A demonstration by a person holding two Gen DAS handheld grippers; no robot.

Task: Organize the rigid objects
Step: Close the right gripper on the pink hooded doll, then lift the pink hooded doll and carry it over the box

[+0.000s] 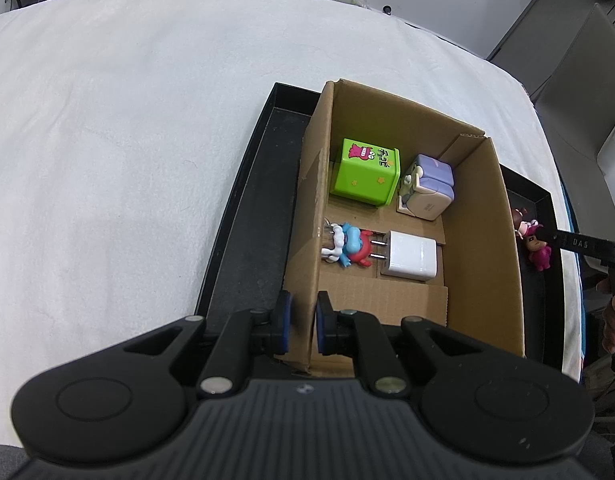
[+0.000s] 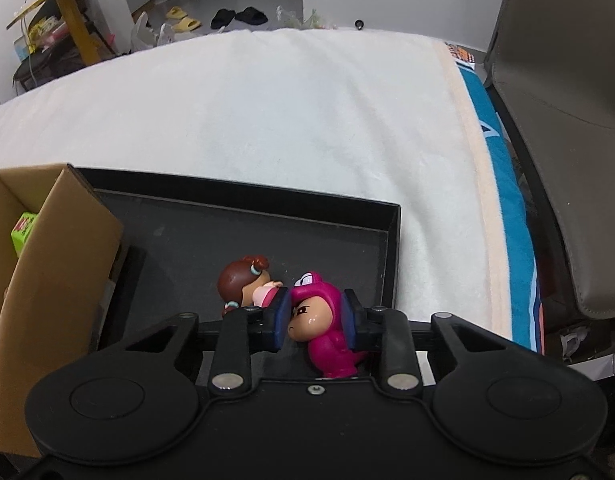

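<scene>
Jaws clamped: right gripper (image 2: 315, 320) angled down on pink figurine (image 2: 327, 332), left gripper (image 1: 303, 324) on cardboard box (image 1: 307, 216) wall.

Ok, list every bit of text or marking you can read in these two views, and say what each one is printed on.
"DAS": white letters on the black finger of the right gripper, seen from the left wrist view.
Black characters on the top of the green cube-shaped box inside the brown cardboard box: there, not legible.
Faint grey print on the side of the lilac-and-white folding charger: too small to read.
White plug charger: no marking visible.
</scene>
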